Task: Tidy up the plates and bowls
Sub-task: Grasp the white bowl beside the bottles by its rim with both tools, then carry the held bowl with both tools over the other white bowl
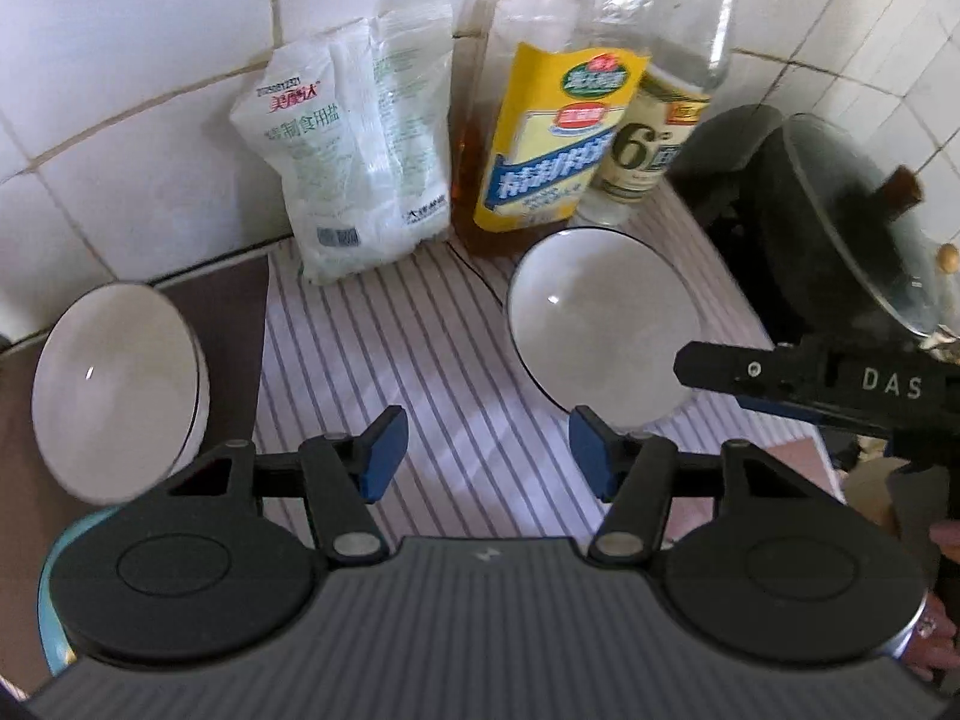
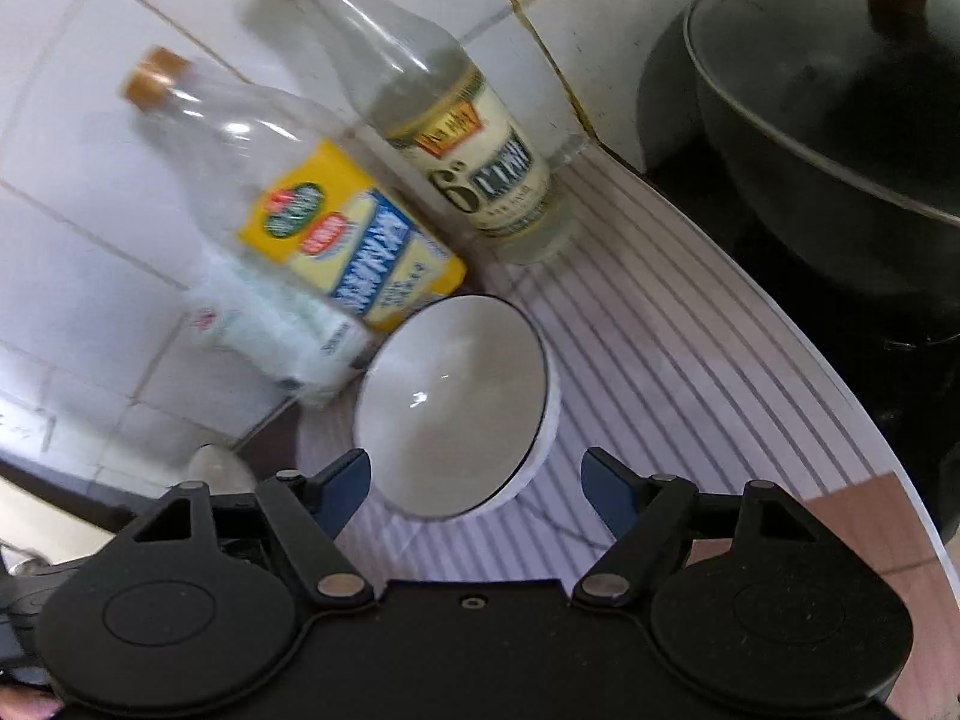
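Your left gripper [image 1: 486, 450] hangs with its blue-padded jaws spread wide and nothing between them, above a ribbed, purple-striped white mat [image 1: 420, 360]. Your right gripper [image 2: 474, 492] is likewise wide apart and holding nothing; the rim of a glossy white bowl with a thin dark edge [image 2: 456, 402] sits just ahead of its fingertips on the same mat. In the left wrist view that bowl [image 1: 600, 324] lies right of centre, and a second white bowl [image 1: 114, 390] of the same round, glazed kind rests on the brown counter to the left, well apart from the first. Against the white tiled wall [image 1: 120, 60] stand a crinkled plastic salt bag [image 1: 348, 162], a clear oil bottle with a yellow label [image 1: 540, 138] and a clear vinegar bottle [image 1: 654, 144]. A black wok under a glass lid [image 1: 840, 222] sits at right.
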Tool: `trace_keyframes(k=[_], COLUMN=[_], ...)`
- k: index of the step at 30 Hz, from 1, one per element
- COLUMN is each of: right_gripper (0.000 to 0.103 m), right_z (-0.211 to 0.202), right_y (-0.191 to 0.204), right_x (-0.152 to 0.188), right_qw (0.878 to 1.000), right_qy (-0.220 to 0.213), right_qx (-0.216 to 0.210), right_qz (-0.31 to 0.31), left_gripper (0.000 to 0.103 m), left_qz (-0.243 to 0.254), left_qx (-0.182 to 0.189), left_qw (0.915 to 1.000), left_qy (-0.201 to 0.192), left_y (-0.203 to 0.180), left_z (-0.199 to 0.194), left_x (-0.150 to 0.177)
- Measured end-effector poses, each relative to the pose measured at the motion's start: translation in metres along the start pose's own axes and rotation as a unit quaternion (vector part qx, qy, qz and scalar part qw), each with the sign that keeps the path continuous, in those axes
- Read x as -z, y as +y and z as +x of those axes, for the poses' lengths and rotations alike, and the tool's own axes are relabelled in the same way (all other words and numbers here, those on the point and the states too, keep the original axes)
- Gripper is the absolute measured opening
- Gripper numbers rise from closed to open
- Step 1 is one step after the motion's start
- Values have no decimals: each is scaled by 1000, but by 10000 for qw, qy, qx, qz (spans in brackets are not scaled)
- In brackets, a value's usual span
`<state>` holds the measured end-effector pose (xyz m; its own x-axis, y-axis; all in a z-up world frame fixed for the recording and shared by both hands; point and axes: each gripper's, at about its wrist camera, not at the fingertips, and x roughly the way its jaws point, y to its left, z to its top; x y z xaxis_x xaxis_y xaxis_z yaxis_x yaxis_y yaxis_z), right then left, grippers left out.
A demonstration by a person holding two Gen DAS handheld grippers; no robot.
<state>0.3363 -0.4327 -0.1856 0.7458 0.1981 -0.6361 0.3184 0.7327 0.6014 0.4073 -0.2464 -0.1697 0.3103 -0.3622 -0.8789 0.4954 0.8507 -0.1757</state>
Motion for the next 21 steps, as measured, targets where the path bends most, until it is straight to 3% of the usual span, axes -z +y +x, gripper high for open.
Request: trace_keyframes(k=[4,5,6,9,11,14,21], right_gripper=[64,59,57,38,18,13,14], right_z=[23,27,30,37,39,38,39], right_y=[-5,-6,-8,-13,-14,-18,-16], right_x=[-7,-9,-11,-16,-19,-19,-16], right_qw=[9996,9994,9993,9986,9981,9988,9985], right_qy=[71,82,87,92,85,52,-34], right_qx=[271,330,355,514,614,484,537], right_qz=[85,104,126,68,-6,58,-35], left_gripper=[58,55,52,36,26,11,10], left_qz=[214,226,318,282,256,257,489], left_qx=[-126,-78,-52,104,229,397,428], left_qw=[9994,9997,9994,9993,9990,9984,9974], left_qy=[219,63,80,201,277,316,325], left_y=[-2,-2,-3,-3,-4,-7,-15], left_z=[30,30,32,40,43,47,46], left_x=[-9,-11,-14,-22,-26,-27,-24])
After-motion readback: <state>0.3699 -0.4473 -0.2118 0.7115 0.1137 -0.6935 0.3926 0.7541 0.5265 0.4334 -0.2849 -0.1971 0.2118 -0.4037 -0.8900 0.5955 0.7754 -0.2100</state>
